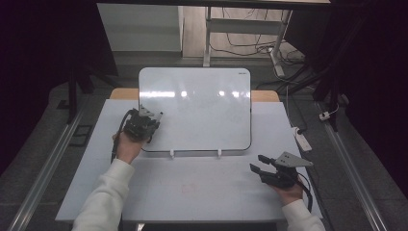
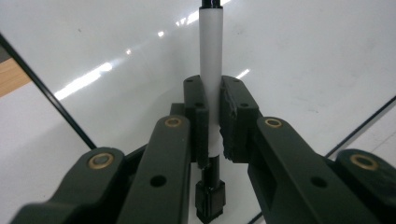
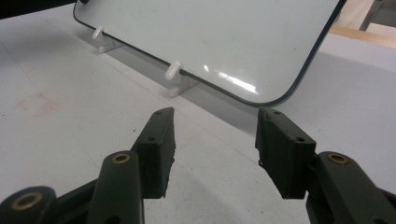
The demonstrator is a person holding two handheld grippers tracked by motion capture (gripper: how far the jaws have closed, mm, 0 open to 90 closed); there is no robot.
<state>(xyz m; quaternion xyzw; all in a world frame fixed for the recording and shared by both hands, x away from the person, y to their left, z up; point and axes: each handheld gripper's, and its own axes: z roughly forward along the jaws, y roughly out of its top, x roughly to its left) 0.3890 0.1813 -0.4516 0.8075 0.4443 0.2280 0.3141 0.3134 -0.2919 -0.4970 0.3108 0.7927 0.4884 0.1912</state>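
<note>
Over the whiteboard (image 2: pixel 303 56), marker (image 2: pixel 211 60) clamped — long axis toward the board

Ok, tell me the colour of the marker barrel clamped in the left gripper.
White, with black ends. The marker shows best in the left gripper view.

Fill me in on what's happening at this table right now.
A person works at a white table with a gripper in each hand. The left gripper is shut on a white marker, held over the lower left part of a whiteboard that leans back on small white stands. The board looks blank. The right gripper is open with nothing between its jaws, near the board's lower right corner and pointing towards it.
</note>
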